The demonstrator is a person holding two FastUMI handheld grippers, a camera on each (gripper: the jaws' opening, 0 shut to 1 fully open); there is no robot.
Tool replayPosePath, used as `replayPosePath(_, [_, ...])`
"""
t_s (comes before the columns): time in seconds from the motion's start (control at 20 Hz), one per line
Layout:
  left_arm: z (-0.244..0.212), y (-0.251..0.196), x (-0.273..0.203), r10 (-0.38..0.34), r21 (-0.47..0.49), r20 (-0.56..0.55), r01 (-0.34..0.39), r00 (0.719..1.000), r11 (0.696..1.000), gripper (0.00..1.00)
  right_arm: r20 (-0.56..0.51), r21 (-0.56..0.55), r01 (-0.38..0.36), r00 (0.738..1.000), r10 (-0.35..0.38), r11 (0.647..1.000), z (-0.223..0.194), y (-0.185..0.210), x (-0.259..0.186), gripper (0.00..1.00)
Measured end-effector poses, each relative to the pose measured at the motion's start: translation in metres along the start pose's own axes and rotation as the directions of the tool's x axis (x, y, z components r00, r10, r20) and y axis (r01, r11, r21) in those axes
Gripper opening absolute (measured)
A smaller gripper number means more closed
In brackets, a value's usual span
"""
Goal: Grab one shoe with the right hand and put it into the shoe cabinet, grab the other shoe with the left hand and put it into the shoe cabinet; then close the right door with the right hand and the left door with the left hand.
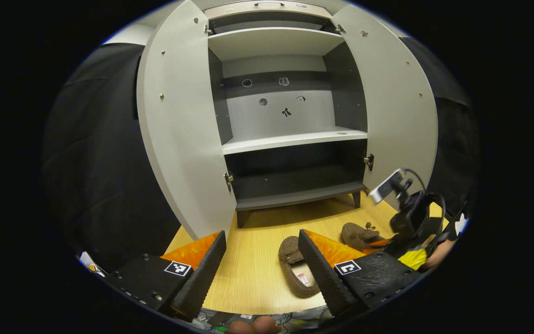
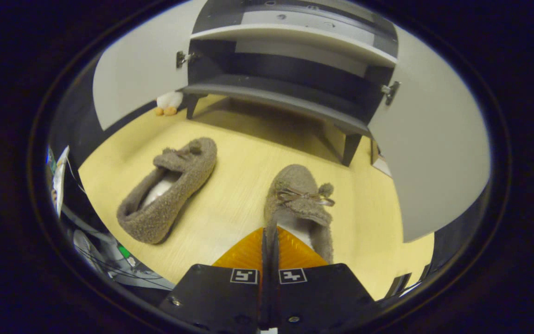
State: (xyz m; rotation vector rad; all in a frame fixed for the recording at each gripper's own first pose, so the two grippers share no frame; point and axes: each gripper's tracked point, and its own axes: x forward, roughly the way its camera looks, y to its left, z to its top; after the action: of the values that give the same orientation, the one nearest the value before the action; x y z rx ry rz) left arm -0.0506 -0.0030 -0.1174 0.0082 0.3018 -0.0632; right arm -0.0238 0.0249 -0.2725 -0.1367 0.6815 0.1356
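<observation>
Two brown fuzzy slippers lie on the wooden floor [image 2: 230, 185] before the shoe cabinet [image 1: 290, 137], whose two doors stand wide open. In the right gripper view, my right gripper [image 2: 270, 232] is shut on the near rim of the slipper with the bow [image 2: 299, 199]. The other slipper [image 2: 169, 190] lies to its left, untouched. In the left gripper view, my left gripper [image 1: 262, 236] hovers open above the floor, and one slipper [image 1: 292, 269] sits partly behind its right finger. Farther right, the right gripper [image 1: 401, 232] is down at the second slipper [image 1: 357, 234].
The cabinet's shelves [image 1: 295, 139] and bottom board [image 1: 295, 197] hold nothing. The left door [image 1: 179, 125] and right door [image 1: 394, 106] flank the opening. A small plush toy [image 2: 168, 102] sits by a cabinet leg. Cables and papers [image 2: 104, 260] lie at the floor's near edge.
</observation>
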Motion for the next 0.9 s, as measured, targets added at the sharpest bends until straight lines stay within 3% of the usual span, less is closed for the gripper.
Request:
replayPosePath(0.3, [0.002, -0.012, 0.006, -0.037, -0.025, 0.014, 0.037, 0.999, 0.999, 0.96, 0.221, 0.065, -0.002, 0.975, -0.013, 0.998, 0.113, -0.021, -0.081, 0.03])
replayPosePath(0.55, [0.006, -0.019, 0.011, -0.058, -0.057, 0.048, 0.060, 0.997, 0.997, 0.96, 0.399, 0.064, -0.034, 0.917, 0.005, 0.997, 0.240, -0.015, -0.144, 0.04])
replayPosePath(0.75, [0.002, -0.015, 0.009, -0.047, -0.091, 0.058, 0.052, 0.997, 0.994, 0.96, 0.458, 0.078, -0.039, 0.889, -0.001, 0.996, 0.340, -0.024, -0.137, 0.04])
replayPosePath(0.9, [-0.003, -0.005, 0.005, -0.016, -0.120, 0.065, 0.024, 0.998, 0.992, 0.97, 0.424, 0.087, -0.020, 0.906, -0.019, 0.996, 0.397, -0.033, -0.085, 0.03])
